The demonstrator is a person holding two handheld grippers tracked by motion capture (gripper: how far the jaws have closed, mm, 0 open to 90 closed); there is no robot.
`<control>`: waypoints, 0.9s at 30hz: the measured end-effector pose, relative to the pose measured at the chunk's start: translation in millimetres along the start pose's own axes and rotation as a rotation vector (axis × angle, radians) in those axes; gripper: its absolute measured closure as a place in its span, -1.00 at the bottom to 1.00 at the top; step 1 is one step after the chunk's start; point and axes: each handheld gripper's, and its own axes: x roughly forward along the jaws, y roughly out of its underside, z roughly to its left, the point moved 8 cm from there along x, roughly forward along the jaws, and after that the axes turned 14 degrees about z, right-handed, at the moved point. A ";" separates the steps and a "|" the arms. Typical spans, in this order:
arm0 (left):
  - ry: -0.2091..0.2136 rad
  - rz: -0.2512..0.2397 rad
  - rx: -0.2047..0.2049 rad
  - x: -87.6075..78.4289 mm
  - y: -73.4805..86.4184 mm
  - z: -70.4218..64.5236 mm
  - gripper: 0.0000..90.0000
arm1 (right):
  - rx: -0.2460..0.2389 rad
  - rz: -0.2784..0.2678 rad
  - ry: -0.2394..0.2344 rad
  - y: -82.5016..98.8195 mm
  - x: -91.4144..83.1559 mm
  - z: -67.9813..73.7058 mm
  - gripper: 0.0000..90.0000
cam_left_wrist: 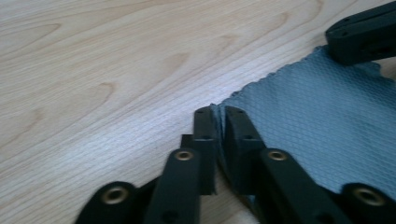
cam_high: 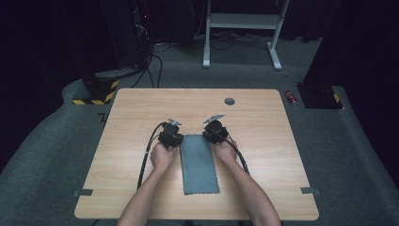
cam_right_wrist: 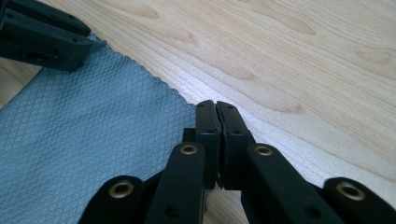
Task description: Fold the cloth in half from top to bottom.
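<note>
A grey-blue cloth (cam_high: 200, 162) with a diamond weave lies flat as a long strip in the middle of the wooden table (cam_high: 131, 188). My left gripper (cam_high: 178, 137) sits at the cloth's far left corner and my right gripper (cam_high: 210, 136) at its far right corner. In the left gripper view the jaws (cam_left_wrist: 218, 114) are shut, with the edge of the cloth (cam_left_wrist: 317, 121) pinched between them. In the right gripper view the jaws (cam_right_wrist: 216, 107) are pressed together where the corner of the cloth (cam_right_wrist: 84, 135) runs in between them. Each view also shows the other gripper's jaws (cam_left_wrist: 362, 35) (cam_right_wrist: 42, 39) on the opposite corner.
A small grey round cap (cam_high: 229, 100) sits near the table's far edge. Tape tabs (cam_high: 82, 192) (cam_high: 310, 190) mark the near corners. Beyond the table are a white desk frame (cam_high: 242, 21), a black-and-yellow base (cam_high: 96, 92) and a red object (cam_high: 291, 97) on the carpet.
</note>
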 end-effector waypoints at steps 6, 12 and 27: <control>0.031 0.036 0.011 0.0 -5.4 2.2 0.98 | 0.011 0.000 0.001 0.2 -2.0 -2.9 0.99; 0.060 0.015 -0.010 -1.9 -10.3 2.3 0.98 | 0.024 -0.045 -0.006 -3.6 -14.4 -6.8 0.99; 0.103 -0.117 -0.007 -31.4 -50.9 5.5 0.98 | 0.062 -0.120 0.018 -25.3 -49.5 -27.1 1.00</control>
